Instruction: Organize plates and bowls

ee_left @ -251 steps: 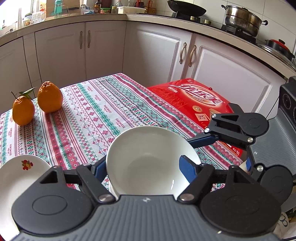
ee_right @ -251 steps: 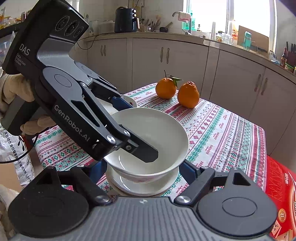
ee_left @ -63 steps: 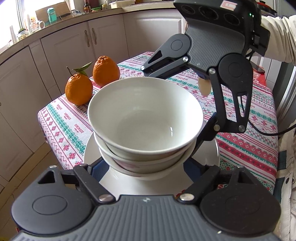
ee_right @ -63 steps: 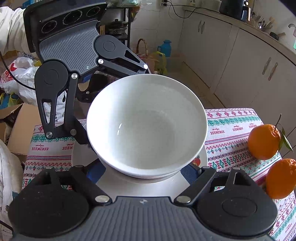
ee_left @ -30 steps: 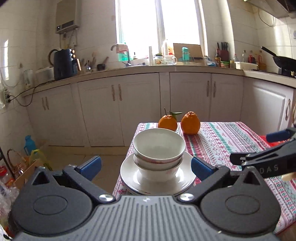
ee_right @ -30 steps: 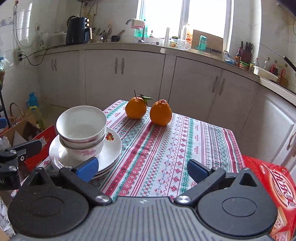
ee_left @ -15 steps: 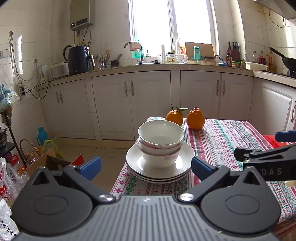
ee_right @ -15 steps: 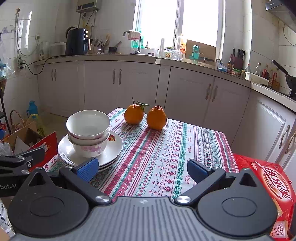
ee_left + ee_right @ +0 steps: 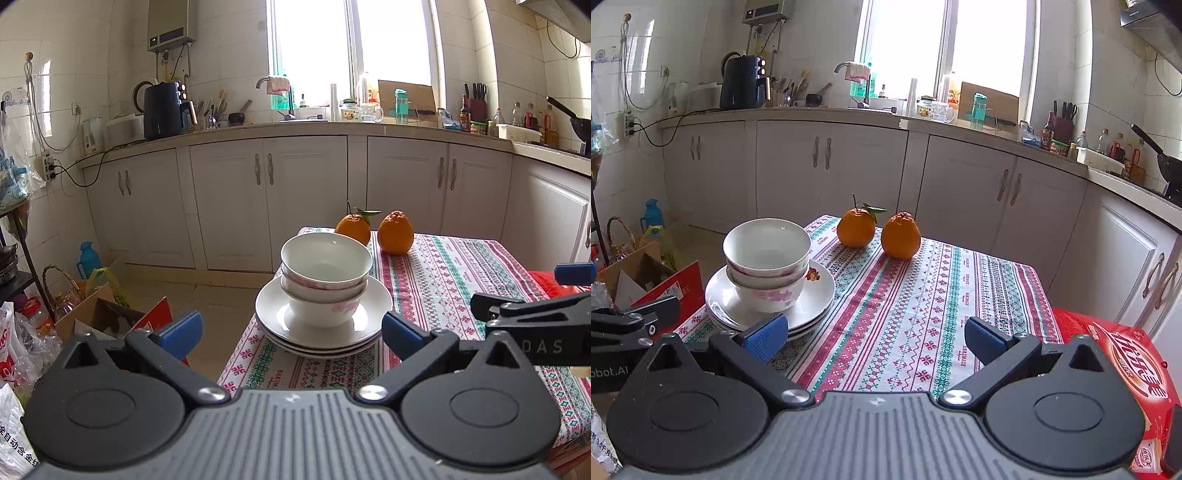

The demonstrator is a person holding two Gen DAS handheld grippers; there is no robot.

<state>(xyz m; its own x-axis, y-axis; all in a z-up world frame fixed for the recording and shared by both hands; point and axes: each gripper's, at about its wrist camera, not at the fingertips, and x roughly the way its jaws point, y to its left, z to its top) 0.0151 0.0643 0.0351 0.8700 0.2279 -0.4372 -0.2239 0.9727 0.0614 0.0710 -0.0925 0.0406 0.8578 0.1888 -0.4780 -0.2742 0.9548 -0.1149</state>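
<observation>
Two white bowls (image 9: 325, 275) are nested and stand on a stack of white plates (image 9: 271, 314) at the near left corner of the table. The same bowls (image 9: 767, 254) and plates (image 9: 718, 299) show at the left of the right wrist view. My left gripper (image 9: 291, 330) is open and empty, held back from the stack and level with it. My right gripper (image 9: 873, 338) is open and empty over the tablecloth, to the right of the stack. The right gripper's finger (image 9: 532, 314) shows at the right of the left wrist view.
Two oranges (image 9: 879, 230) sit at the table's far edge on the patterned cloth (image 9: 923, 302). A red box (image 9: 1126, 373) lies right of the table. Cardboard boxes and bags (image 9: 92, 314) crowd the floor at left. White cabinets (image 9: 295, 199) line the back.
Both grippers have let go of the bowls and plates and drawn back from the table. The stack now stands alone, smaller in both views.
</observation>
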